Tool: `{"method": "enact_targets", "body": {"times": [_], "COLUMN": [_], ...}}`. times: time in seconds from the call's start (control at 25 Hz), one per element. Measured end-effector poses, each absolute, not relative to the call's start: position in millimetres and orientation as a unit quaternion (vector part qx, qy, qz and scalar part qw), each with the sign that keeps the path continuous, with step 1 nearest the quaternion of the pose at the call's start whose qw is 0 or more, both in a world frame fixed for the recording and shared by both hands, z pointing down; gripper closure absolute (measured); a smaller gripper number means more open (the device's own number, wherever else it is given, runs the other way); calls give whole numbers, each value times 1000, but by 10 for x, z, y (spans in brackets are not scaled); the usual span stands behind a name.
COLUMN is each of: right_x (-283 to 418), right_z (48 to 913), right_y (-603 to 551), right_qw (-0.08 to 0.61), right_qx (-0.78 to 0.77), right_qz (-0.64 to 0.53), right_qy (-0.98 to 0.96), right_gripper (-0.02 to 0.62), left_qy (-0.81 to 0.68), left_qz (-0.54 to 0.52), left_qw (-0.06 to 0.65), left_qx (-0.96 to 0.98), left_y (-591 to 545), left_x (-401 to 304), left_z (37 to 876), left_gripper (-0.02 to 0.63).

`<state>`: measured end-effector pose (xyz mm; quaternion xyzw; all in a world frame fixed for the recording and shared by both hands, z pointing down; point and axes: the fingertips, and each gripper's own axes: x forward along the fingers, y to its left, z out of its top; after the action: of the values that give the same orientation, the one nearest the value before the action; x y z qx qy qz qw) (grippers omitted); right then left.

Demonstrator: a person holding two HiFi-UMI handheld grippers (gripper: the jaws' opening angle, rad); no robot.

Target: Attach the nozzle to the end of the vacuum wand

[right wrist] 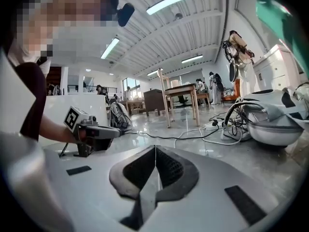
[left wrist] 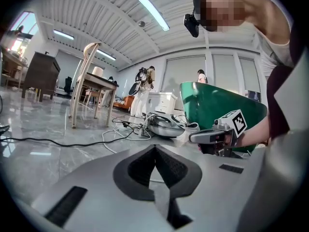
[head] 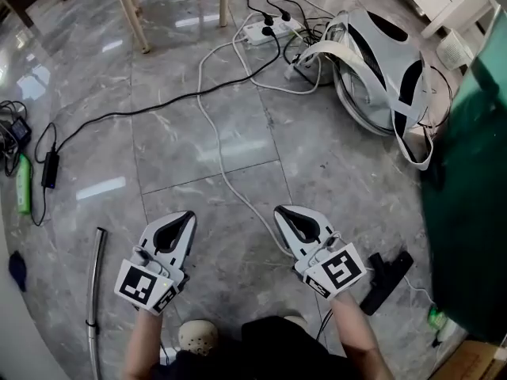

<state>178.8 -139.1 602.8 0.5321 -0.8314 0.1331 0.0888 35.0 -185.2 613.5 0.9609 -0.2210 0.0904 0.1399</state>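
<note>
Left gripper point(head: 184, 218): jaws together, empty, lower centre.
Right gripper point(head: 287, 214): jaws together, empty.
Wand point(head: 96, 283): on the floor point(head: 198, 141), lower left.
Nozzle point(head: 386, 280): probably the black piece, lower right.

The floor point(head: 333, 157) is glossy, polished grey stone tile. At lower left the vacuum wand point(head: 96, 283) is shiny metal; at lower right the nozzle point(head: 386, 280) is matt black plastic. The left gripper point(head: 187, 216) and right gripper point(head: 282, 210) have smooth pale plastic shells with matt black, finely textured pads point(left wrist: 140, 170).
</note>
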Motion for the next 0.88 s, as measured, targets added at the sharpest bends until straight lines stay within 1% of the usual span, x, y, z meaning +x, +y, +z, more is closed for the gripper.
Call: {"method": "enact_targets", "body": {"times": [0.08, 0.16, 0.24, 0.36, 0.52, 0.64, 0.68, 0.72, 0.76, 0.8, 0.88], "right_x": [1809, 1910, 2115, 2617, 3309, 3704, 3796, 3868, 3925, 3972, 4062], "right_z": [6091, 6159, 6287, 6427, 6377, 6347, 6361, 6394, 6446, 6507, 6643], "right_y": [-1273, -1157, -1013, -620, 104, 613, 756, 880, 986, 1077, 1232], "right_qw": [111, 119, 136, 166, 174, 203, 219, 238, 257, 276, 316], "right_qx": [536, 547, 565, 610, 673, 701, 703, 700, 692, 682, 662], "right_qz": [130, 134, 146, 172, 198, 207, 212, 220, 229, 239, 253], "right_qy": [-826, -818, -801, -756, -691, -652, -642, -637, -635, -634, -631], "right_gripper": [580, 580, 580, 580, 580, 577, 565, 526, 465, 421, 350], "left_qy": [-209, -193, -165, -115, -33, 25, 43, 59, 72, 82, 96], "left_qz": [81, 70, 74, 105, 92, 83, 86, 91, 96, 101, 108], "left_qw": [165, 189, 188, 167, 192, 201, 200, 198, 197, 197, 200], "left_qx": [960, 960, 965, 974, 976, 976, 975, 974, 973, 972, 969], "left_y": [-1649, -1467, -1298, -1023, -652, -365, -270, -181, -102, -33, 60], "left_x": [405, 513, 676, 979, 1567, 1993, 2107, 2210, 2298, 2373, 2480], "left_z": [6185, 6233, 6278, 6390, 6455, 6457, 6462, 6469, 6480, 6495, 6529], "left_gripper": [597, 597, 597, 597, 597, 597, 597, 597, 597, 597, 597]}}
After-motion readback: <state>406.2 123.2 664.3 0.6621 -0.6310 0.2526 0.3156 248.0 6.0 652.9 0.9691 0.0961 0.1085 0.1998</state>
